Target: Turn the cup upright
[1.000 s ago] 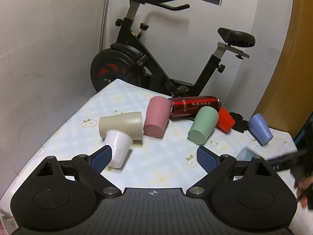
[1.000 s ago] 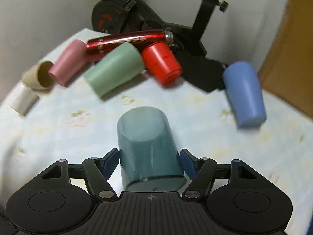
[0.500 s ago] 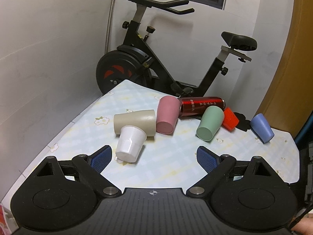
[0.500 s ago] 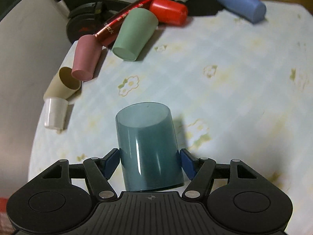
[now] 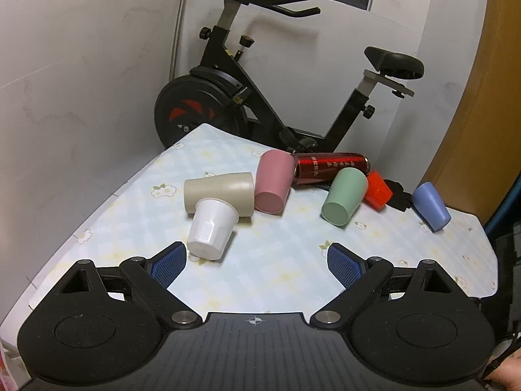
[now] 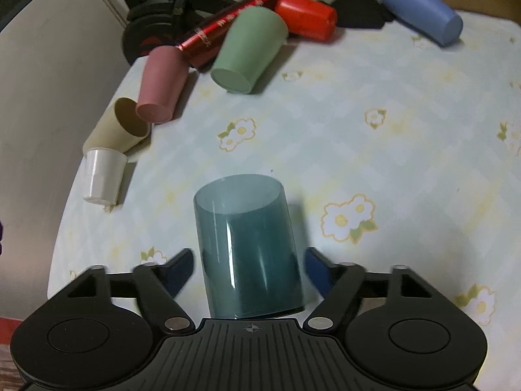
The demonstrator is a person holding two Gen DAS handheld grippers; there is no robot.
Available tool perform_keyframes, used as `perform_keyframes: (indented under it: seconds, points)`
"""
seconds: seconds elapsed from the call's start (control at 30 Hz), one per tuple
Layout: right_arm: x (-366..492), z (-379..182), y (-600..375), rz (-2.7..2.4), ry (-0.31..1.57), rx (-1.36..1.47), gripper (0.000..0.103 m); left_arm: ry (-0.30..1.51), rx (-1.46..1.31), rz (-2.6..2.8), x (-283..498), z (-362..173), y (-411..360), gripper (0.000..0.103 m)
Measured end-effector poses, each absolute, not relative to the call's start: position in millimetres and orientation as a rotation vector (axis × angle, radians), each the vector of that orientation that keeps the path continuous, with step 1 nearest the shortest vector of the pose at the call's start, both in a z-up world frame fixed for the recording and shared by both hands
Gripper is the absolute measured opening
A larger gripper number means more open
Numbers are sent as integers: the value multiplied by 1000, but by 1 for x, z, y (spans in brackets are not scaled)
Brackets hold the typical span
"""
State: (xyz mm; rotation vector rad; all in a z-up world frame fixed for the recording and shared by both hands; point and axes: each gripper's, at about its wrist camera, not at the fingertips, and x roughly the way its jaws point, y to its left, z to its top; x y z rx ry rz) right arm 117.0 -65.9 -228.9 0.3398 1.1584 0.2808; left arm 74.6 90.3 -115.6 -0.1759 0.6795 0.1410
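My left tool (image 5: 257,262) is spread wide with nothing in it; the white cup (image 5: 211,228) lies tipped just ahead of its left pad, nearer than half a second ago. On the right, the teal cup (image 6: 246,247) stands mouth-up on the surface (image 6: 374,169), and my right tool (image 6: 249,272), clamped on it earlier, has opened off it.

Tablecloth (image 6: 374,75): pale blue-and-yellow check, white flowers. Cups: translucent teal tumbler (image 6: 247,254), white (image 6: 102,176), beige (image 6: 122,127), pink (image 6: 161,84), green (image 6: 249,50), red (image 6: 306,16), blue (image 6: 423,9). Bottle (image 6: 228,26) beside the green cup: metallic red, pale lettering.
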Motion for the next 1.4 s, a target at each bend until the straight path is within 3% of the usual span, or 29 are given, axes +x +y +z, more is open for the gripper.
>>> perform_keyframes:
  seconds: [0.33, 0.57, 0.67, 1.4]
  points:
    - [113, -199, -92, 279, 1043, 292, 84, 682, -167, 114, 71, -114, 81, 95]
    - [102, -168, -112, 251, 885, 158, 94, 687, -171, 93, 71, -112, 74, 95]
    - [97, -154, -122, 236, 832, 130, 103, 692, -174, 85, 72, -112, 71, 95]
    - [46, -113, -196, 96, 611, 116, 103, 805, -177, -29, 98, -135, 38, 95]
